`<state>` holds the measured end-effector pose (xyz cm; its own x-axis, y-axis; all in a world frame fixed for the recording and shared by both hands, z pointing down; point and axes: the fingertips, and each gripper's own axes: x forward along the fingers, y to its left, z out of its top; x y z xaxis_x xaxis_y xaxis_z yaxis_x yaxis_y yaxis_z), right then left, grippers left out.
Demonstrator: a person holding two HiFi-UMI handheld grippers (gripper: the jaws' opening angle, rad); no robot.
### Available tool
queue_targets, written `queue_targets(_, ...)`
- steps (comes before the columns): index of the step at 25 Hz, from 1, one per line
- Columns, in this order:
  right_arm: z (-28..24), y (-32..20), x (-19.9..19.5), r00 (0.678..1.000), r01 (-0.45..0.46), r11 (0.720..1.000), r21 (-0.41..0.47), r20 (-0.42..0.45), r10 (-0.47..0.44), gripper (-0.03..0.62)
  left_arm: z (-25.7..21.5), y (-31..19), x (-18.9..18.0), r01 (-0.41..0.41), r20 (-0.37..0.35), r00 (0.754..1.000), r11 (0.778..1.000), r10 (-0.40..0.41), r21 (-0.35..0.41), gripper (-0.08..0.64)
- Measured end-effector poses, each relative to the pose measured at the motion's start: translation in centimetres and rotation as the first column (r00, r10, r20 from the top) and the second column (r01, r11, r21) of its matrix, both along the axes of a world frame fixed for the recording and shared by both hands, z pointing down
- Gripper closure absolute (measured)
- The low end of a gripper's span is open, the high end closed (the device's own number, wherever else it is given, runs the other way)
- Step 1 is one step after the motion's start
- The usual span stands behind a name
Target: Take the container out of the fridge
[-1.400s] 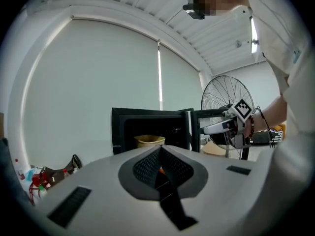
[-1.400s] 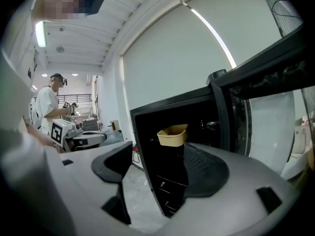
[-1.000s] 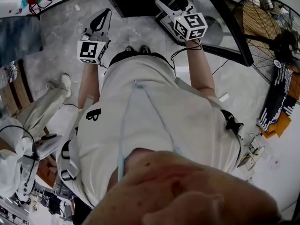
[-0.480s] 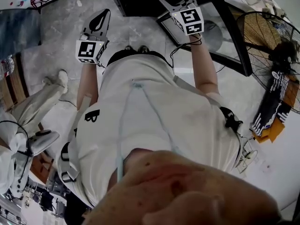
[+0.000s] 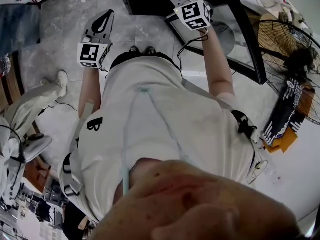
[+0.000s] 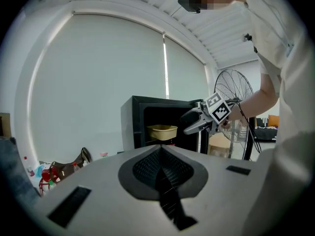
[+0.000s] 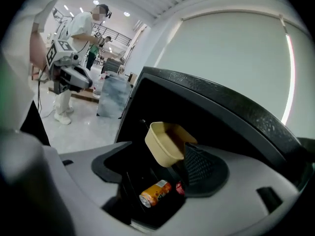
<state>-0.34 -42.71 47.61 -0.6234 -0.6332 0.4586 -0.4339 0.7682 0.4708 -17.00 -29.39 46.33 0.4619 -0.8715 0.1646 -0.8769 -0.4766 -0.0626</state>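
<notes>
We recorded the right tongs [image 7: 157, 159] spread open and empty at the mouth of the fridge [image 7: 197, 90]. The container [image 7: 165, 141], a beige open-topped tub, sat on a shelf just beyond them, framed between the two jaws and above an orange can [image 7: 155, 191]. The left tongs [image 6: 160, 154] were closed on nothing, well back from the tub. We judged the tub light, thin-walled and liable to flex, so we would pinch one side wall at the rim gently and keep it level.
</notes>
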Motion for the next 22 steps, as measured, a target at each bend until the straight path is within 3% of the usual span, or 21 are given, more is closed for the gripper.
queue_targets(5,1.6,-1.0,-1.8,0.98,0.047,0.994,0.098,-0.199,-0.027,0.278,0.2,0.1,-2.2,0.038,-0.024,0.999,0.999,-0.038,-0.006,0.552)
queue_targets(12,3.4,-2.4,-3.3,0.937,0.093,0.987,0.131,-0.347,-0.042,0.278,0.6,0.4,-3.3,0.084,-0.07,0.994,0.996,-0.086,-0.031,0.552)
queue_targets(22,5.3,-4.7,-4.2,0.814,0.209,0.959,0.19,-0.578,-0.063,0.278,0.8,-0.2,-5.0,0.113,-0.096,0.988,0.992,-0.117,-0.048,0.552)
